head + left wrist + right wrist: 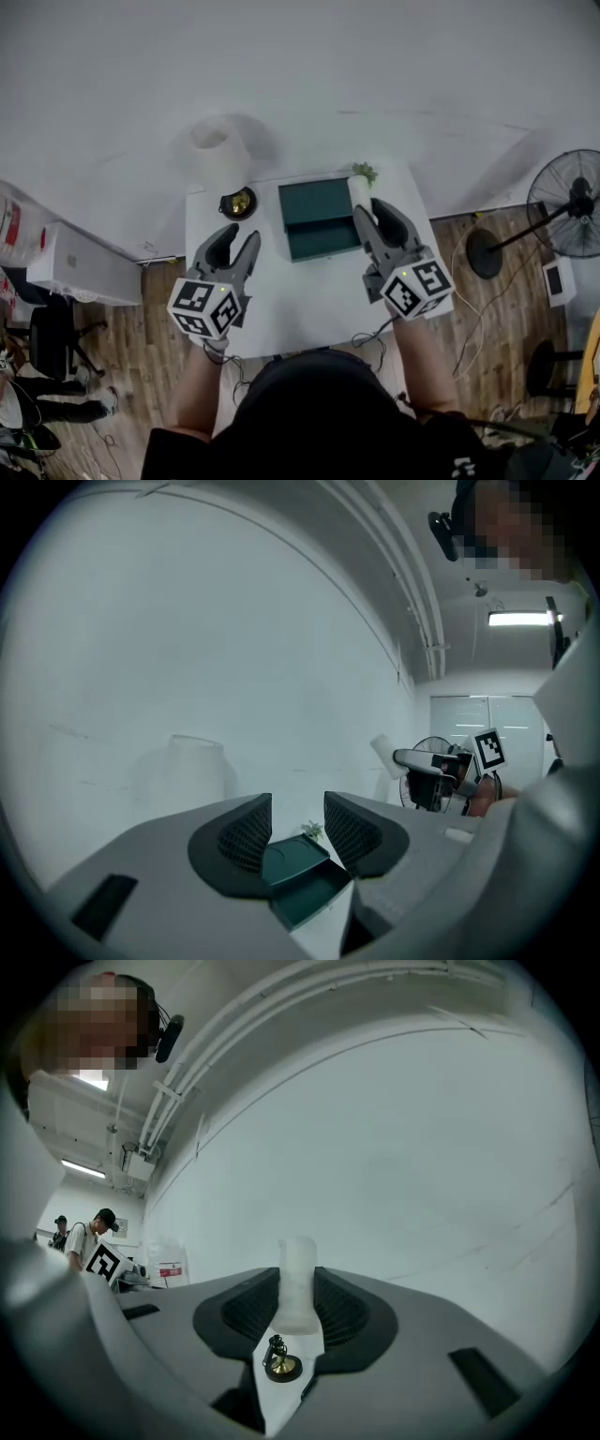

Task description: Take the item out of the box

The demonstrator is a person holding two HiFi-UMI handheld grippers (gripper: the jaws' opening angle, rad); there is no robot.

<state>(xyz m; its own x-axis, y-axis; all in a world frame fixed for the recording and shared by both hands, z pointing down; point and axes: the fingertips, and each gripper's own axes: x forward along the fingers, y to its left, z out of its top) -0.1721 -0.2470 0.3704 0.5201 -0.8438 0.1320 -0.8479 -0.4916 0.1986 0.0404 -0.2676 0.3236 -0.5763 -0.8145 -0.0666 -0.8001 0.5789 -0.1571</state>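
Note:
A dark green box (319,217) lies open on the white table (281,305), its lid pushed back from the tray; it also shows beyond the left jaws (302,881). My right gripper (373,214) hovers at the box's right edge, shut on a white frosted cylinder (357,191) that stands upright between the pads (298,1288). From the left gripper view, the same cylinder (383,755) sticks out of the right gripper (433,766). My left gripper (236,242) hangs open and empty left of the box, jaws apart (298,832).
A small brass ornament (238,202) sits at the table's back left, seen past the right jaws (280,1363). A large white cylinder (218,150) stands behind it. A small green plant (364,172) is at the back right. A floor fan (572,202) stands to the right.

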